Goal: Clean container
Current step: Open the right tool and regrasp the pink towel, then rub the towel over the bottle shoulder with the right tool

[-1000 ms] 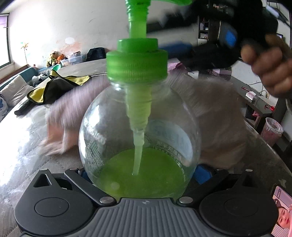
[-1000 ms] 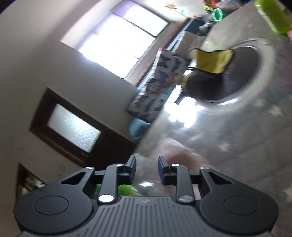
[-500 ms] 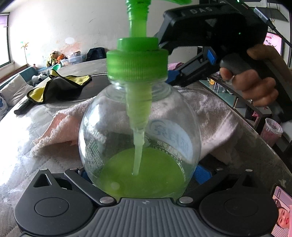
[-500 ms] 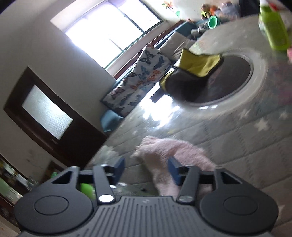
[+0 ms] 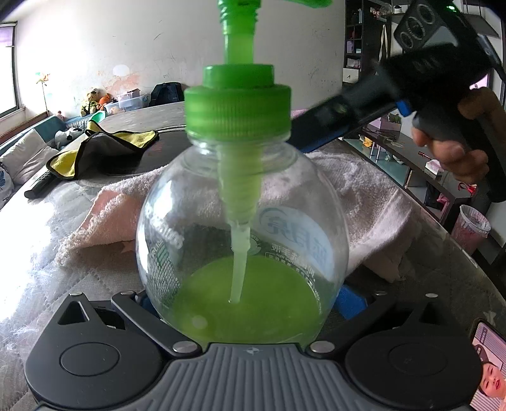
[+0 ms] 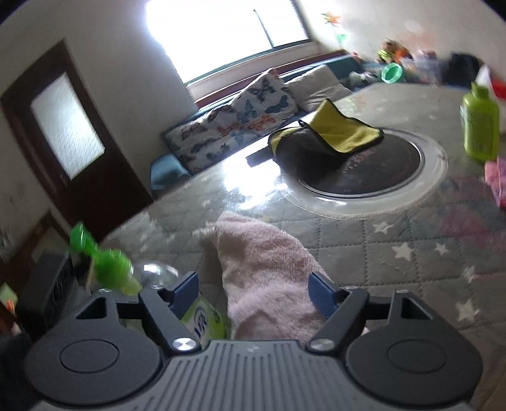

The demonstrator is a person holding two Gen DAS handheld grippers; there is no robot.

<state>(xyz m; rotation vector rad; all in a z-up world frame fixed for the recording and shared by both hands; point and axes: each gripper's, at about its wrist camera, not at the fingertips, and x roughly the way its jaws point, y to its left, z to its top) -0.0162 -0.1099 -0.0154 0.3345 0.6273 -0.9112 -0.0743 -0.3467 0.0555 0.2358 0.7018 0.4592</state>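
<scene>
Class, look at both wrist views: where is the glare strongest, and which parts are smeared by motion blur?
Left wrist view: sunlight burns out the table at the left edge; the soap bottle is sharp, while the right gripper's black body is smeared. Right wrist view: the window is blown white, glare streaks the tabletop, and the green pump and far toys are blurred.

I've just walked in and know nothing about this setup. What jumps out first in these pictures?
A round clear pump bottle with a bright green cap and green liquid at the bottom fills the left camera's view, clamped in the left gripper. Behind it a pink towel lies on the quilted table, under the right gripper, whose jaws are opening.
</scene>
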